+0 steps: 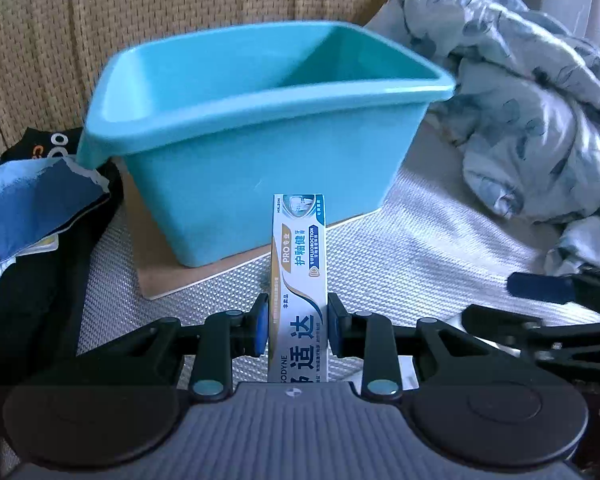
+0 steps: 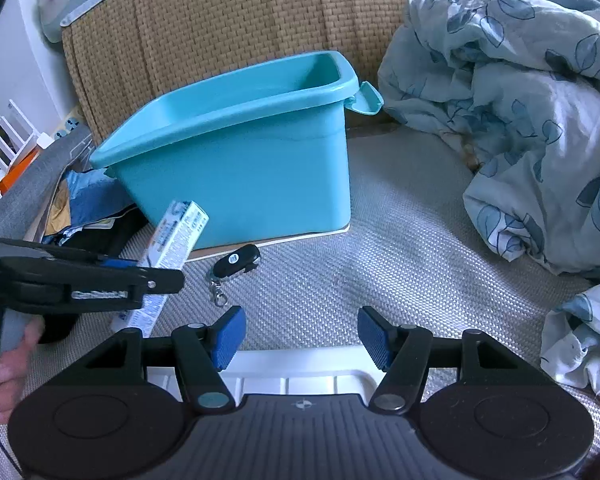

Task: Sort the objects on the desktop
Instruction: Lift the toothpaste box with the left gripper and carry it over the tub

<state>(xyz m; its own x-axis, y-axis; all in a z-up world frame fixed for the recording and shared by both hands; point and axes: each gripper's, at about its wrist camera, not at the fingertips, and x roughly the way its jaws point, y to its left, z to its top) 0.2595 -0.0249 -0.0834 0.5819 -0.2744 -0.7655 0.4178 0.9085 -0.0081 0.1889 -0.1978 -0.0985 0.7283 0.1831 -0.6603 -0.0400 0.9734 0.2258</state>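
1 white cardboard toothpaste box is clenched in the left tool, lifted and due next over the teal plastic tub beyond, while the right tool hangs released.

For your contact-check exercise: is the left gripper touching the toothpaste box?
Touching. The left wrist view shows the left gripper with both pads pressed against the toothpaste box.

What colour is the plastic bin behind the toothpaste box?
Turquoise blue all over, the plastic bin shows best in the left wrist view.
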